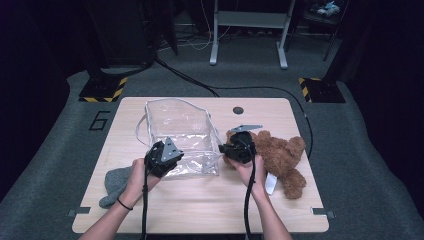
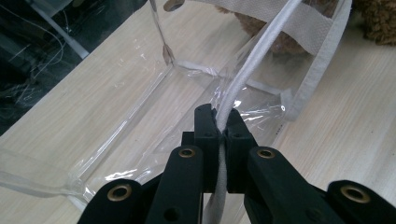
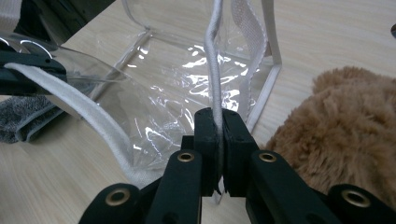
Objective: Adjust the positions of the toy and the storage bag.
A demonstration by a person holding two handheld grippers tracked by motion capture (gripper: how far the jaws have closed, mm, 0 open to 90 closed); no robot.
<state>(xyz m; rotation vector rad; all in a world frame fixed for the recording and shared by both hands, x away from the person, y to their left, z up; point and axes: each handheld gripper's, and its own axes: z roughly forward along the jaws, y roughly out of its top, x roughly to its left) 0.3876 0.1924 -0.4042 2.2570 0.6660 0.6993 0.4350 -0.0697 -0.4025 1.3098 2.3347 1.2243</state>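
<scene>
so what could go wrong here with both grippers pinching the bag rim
1. The left gripper and right gripper each pinch only the thin white trim of the clear plastic bag; it may slip out if they pull apart.
2. The bag is floppy, so its mouth may sag shut instead of staying open.
3. The teddy bear lies right beside the right hand and may get nudged.

Overhead light on the table [image 1: 200, 210]; surrounding room dark. Glare streaks on the clear plastic bag [image 3: 205, 88]. High view soft; gripper views sharper.
</scene>
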